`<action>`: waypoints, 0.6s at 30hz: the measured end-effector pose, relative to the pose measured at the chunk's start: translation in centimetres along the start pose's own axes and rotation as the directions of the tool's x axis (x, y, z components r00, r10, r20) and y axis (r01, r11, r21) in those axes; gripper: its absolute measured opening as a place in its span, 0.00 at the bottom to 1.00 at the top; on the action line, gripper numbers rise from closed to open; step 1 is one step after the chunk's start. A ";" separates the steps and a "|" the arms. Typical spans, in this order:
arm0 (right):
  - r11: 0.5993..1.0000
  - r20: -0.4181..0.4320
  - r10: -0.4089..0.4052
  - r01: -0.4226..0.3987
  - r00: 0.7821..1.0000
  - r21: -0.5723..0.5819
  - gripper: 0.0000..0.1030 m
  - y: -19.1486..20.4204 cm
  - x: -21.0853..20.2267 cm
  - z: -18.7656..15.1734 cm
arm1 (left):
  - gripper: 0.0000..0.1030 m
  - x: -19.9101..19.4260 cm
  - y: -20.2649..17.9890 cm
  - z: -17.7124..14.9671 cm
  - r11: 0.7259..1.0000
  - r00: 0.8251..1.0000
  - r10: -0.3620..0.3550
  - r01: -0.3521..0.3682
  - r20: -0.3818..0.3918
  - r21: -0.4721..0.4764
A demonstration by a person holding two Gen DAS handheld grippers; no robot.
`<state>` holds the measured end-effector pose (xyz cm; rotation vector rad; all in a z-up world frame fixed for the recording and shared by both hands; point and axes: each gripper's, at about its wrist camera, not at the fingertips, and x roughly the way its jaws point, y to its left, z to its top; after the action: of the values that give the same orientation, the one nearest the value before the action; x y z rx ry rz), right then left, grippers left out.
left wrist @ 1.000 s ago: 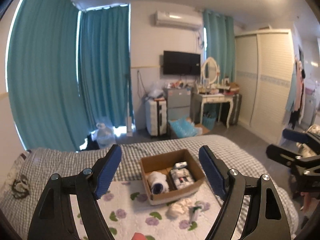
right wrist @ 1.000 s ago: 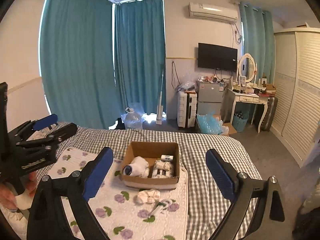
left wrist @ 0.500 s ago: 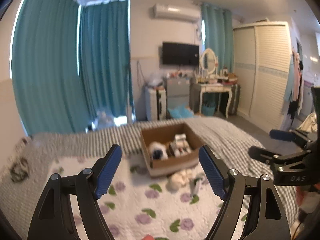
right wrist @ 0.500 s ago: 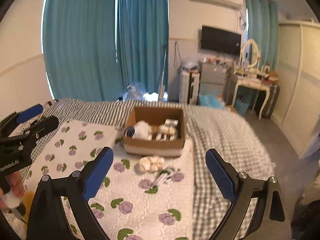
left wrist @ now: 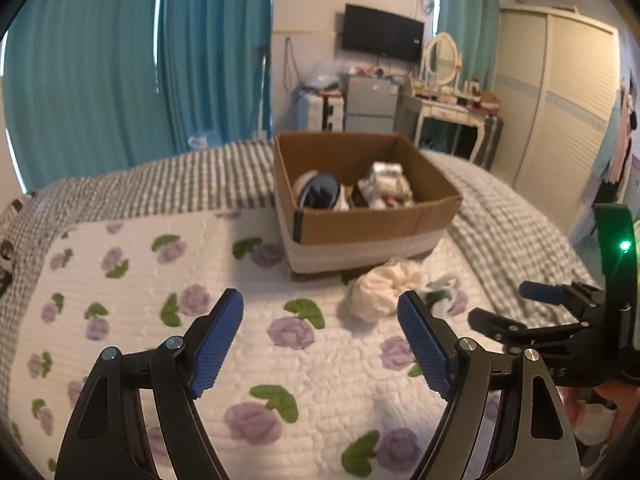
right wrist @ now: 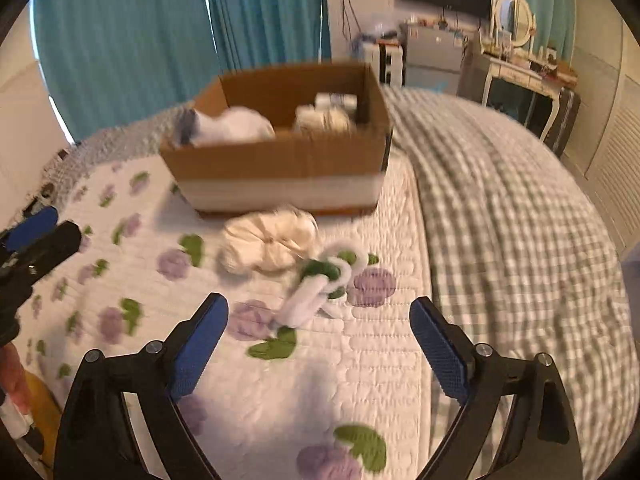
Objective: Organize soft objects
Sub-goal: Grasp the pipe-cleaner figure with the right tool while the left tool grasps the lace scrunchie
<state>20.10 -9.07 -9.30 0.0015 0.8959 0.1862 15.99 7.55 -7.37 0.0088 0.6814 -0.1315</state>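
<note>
sock bundle [right wrist: 269,245] — ahead of right gripper [right wrist: 319,332]

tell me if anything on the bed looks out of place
Two soft items lie loose on the floral quilt in front of the cardboard box: a cream bundle and a white-and-green sock sprawled beside it. The other soft things are already inside the box.

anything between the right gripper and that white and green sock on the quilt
Nothing visible does. The right gripper, jaws closing with nothing between them, faces the white and green sock across bare floral quilt. The cream bundle lies beyond it, before the cardboard box.
</note>
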 end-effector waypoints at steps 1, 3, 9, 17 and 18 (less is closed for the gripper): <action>1.000 -0.016 0.007 -0.007 1.000 0.005 0.84 -0.2 1.2 0.0 | 0.78 0.8 0.0 -0.2 1.000 1.000 -0.006 0.006 -0.012 -0.004; 0.999 -0.045 0.036 -0.035 0.998 0.023 0.76 -0.7 3.6 0.1 | 0.78 2.4 0.0 -0.4 1.000 1.000 -0.013 0.012 -0.027 -0.016; 0.995 -0.095 0.099 -0.097 0.991 0.025 0.55 -1.1 8.5 0.2 | 0.78 5.7 -0.3 -0.7 0.999 0.998 -0.039 0.039 -0.048 -0.015; 0.998 -0.043 0.066 -0.065 0.997 0.008 0.28 -3.9 7.0 0.7 | 0.78 9.9 -2.8 -1.5 0.999 0.988 -0.041 0.042 -0.148 0.006; 0.998 -0.025 0.055 -0.054 0.998 0.021 0.28 -4.8 6.4 0.9 | 0.78 10.2 -3.4 -1.6 0.998 0.985 -0.059 0.062 -0.159 0.012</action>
<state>25.50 -12.65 -14.09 0.0425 0.9238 0.2285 22.45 3.02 -14.89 0.0145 0.8400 -0.1964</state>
